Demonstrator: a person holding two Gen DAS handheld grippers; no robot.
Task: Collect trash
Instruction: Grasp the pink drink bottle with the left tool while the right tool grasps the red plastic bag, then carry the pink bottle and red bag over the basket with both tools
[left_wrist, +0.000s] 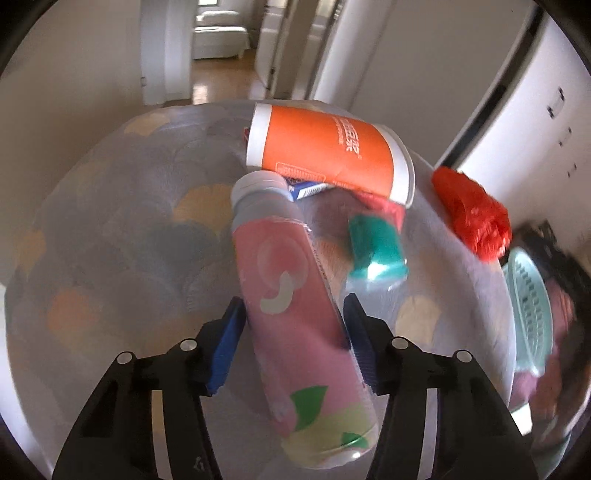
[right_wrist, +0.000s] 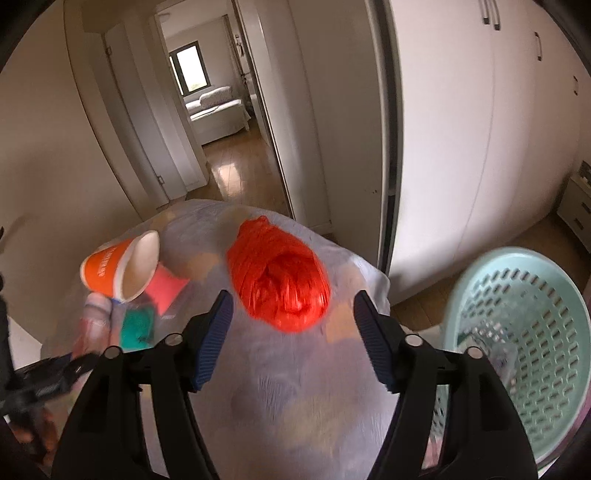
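My left gripper (left_wrist: 293, 314) is shut on a pink-labelled plastic bottle (left_wrist: 295, 295) with a grey cap, held over the patterned table. Beyond it lie an orange paper cup (left_wrist: 325, 151) on its side, a green-capped clear bottle (left_wrist: 376, 243), a small blue-and-white carton (left_wrist: 306, 188) and a red crumpled plastic bag (left_wrist: 472, 218). My right gripper (right_wrist: 293, 310) is open, its fingertips either side of the red bag (right_wrist: 280, 280), just short of it. The orange cup (right_wrist: 118, 266) and green cap (right_wrist: 136, 328) lie to its left.
A mint green perforated basket (right_wrist: 524, 332) stands off the table's right edge; it also shows in the left wrist view (left_wrist: 528, 306). The round table carries a translucent cover (right_wrist: 295, 387). White wardrobe doors (right_wrist: 480, 129) stand behind, and a doorway (right_wrist: 221, 122) leads to a bedroom.
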